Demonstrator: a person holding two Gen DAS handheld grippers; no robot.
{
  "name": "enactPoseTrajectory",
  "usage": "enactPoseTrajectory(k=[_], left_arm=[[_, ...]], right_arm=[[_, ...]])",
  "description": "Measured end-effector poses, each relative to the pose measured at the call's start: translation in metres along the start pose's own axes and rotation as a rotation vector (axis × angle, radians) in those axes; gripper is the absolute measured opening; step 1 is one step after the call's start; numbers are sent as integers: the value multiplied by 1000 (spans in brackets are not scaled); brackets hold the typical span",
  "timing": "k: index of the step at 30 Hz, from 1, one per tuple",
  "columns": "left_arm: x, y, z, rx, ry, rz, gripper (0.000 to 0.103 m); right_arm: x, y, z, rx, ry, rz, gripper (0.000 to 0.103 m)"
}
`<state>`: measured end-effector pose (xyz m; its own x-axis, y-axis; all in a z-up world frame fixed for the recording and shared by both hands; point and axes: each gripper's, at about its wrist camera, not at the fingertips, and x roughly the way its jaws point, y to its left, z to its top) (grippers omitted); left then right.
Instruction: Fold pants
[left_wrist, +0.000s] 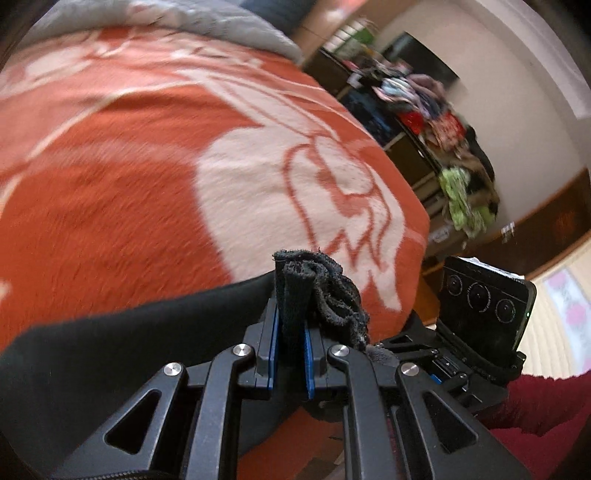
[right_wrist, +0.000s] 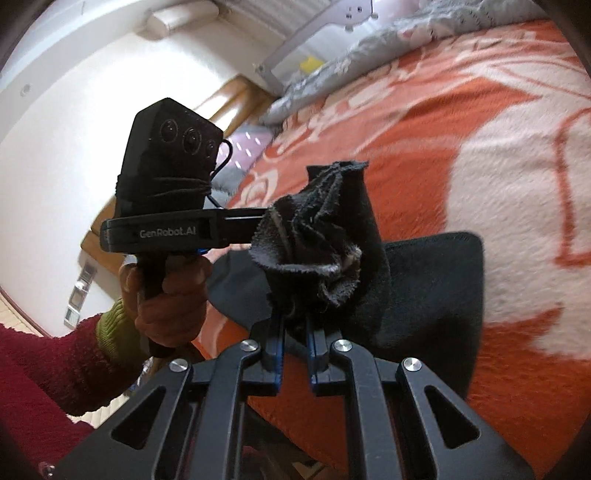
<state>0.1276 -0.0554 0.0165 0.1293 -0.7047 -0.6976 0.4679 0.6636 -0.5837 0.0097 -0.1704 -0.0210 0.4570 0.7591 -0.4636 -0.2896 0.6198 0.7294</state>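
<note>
The black pants (left_wrist: 92, 350) hang from both grippers over an orange and white blanket (left_wrist: 147, 166) on the bed. My left gripper (left_wrist: 291, 325) is shut on a bunched frayed edge of the pants, which sticks up between the blue pads. My right gripper (right_wrist: 295, 332) is shut on another bunched frayed edge (right_wrist: 314, 243); the black cloth (right_wrist: 436, 288) drapes to its right. The left gripper's body (right_wrist: 166, 229), held in a hand, shows in the right wrist view. The right gripper's body (left_wrist: 480, 306) shows in the left wrist view.
A grey quilt (left_wrist: 207, 18) lies at the far end of the bed. A dark shelf unit piled with clothes (left_wrist: 436, 122) stands against the wall beside the bed. A white rail (right_wrist: 314, 33) runs beyond the bed's edge.
</note>
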Motion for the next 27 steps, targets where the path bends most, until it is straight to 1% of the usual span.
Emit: enactPoseTrajectory(k=[8, 10, 12, 17, 20, 22, 24, 26, 27], left_arm=[[7, 44, -23, -134, -19, 19, 11], [8, 51, -28, -157, -22, 37, 10], [10, 58, -33, -180, -26, 58, 10], [5, 73, -47, -244, -46, 69, 10], [1, 80, -56, -279, -58, 81, 11], [-3, 83, -61, -303, -71, 85, 12], [-8, 86, -68, -320, -83, 101, 14], [-15, 87, -73, -335, -98, 114, 18], [-19, 88, -77, -347, -110, 117, 22]], right_arm=[[30, 2, -5, -14, 91, -54, 11], [37, 2, -3, -17, 113, -75, 14], [44, 1, -1, -16, 132, -89, 14], [56, 2, 1, -14, 162, -89, 18], [59, 1, -1, -13, 175, -77, 26], [63, 4, -2, -15, 180, -66, 34], [65, 8, -4, -25, 185, -62, 38], [66, 11, -6, -30, 192, -57, 39], [66, 13, -6, -31, 194, -57, 39]])
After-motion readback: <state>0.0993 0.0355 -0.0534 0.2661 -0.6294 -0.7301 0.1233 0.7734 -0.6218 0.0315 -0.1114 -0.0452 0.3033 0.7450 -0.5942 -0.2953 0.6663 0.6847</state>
